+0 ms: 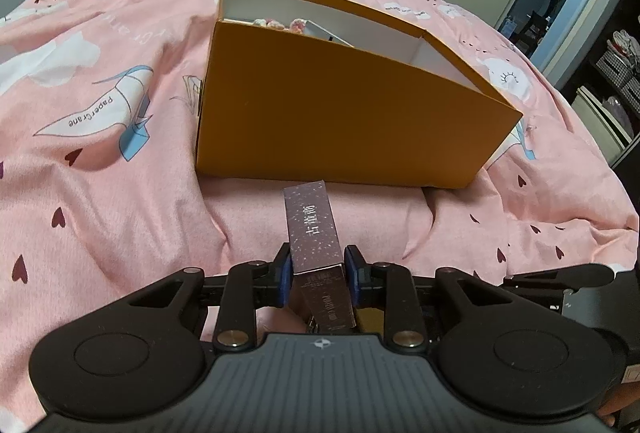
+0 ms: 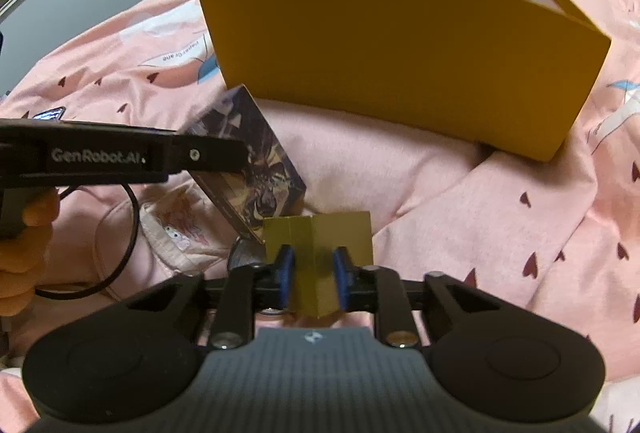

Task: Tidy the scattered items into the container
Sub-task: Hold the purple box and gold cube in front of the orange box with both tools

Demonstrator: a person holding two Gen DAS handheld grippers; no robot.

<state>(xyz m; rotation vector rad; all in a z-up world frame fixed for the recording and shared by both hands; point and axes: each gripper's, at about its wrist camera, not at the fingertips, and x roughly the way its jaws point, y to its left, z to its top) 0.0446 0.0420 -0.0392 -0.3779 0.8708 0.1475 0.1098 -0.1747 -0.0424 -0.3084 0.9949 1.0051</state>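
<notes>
Left wrist view: your left gripper [image 1: 318, 275] was pinching a slim purple speckled carton [image 1: 316, 233], blue pads tight on both long sides, carton pointing fwd toward the orange box [image 1: 340, 113]. That container sat on the pink bedspread [image 1: 100, 193], open top, w/ a few things already inside at the far end: something knitted, pink-and-cream, plus a flat grey-edged item, too hidden to ID. So part of the job looked done. The purple carton was near the box's front wall but not over the rim yet.

Right wrist view: your right gripper [image 2: 313, 275] had its pads closed on a small gold carton [image 2: 320, 245], which creased slightly between them. The orange box [image 2: 400, 65] stood ahead, apart from it. Your left gripper [image 2: 152, 157] crossed in from the side, in front of a dark patterned box [image 2: 260, 169] that lay on the bedspread. Also loose nearby: a black hair-tie loop [image 2: 134, 217] and a white pouch [image 2: 180, 233].

Est. roughly midway: two cartons in hand needed dropping in, then the patterned box, loop, pouch left.
</notes>
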